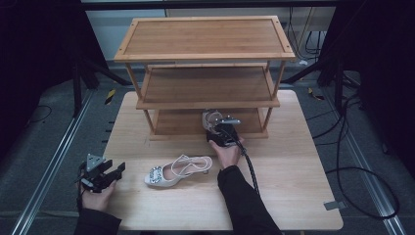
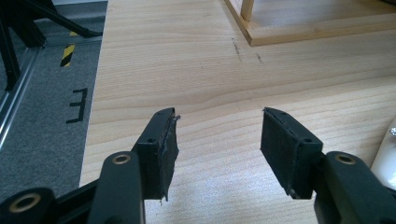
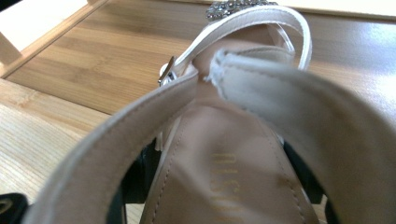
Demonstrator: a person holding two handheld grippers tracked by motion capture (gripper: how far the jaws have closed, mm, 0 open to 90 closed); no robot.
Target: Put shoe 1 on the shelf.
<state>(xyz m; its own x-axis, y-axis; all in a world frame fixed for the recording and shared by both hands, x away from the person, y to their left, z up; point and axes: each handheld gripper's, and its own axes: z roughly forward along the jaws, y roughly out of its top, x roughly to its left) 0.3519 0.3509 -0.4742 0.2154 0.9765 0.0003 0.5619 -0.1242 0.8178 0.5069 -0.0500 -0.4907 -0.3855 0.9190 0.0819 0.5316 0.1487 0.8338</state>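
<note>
Sandal (image 3: 224,154) hides right hand-held gripper (image 1: 220,128) jaws, grip unclear; left hand-held gripper (image 2: 217,149) gapes wide, empty.

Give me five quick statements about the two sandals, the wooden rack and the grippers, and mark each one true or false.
1. One white sandal lies on the table in front of the wooden rack. True.
2. The left gripper holds that sandal. False: its jaws stand open with nothing between them, and it sits off to the sandal's left.
3. The right gripper has a second sandal between its jaws at the rack's bottom shelf. True.
4. The rack's top shelf already carries a sandal. False: it is bare.
5. The sandals have jewelled buckles. True.
</note>
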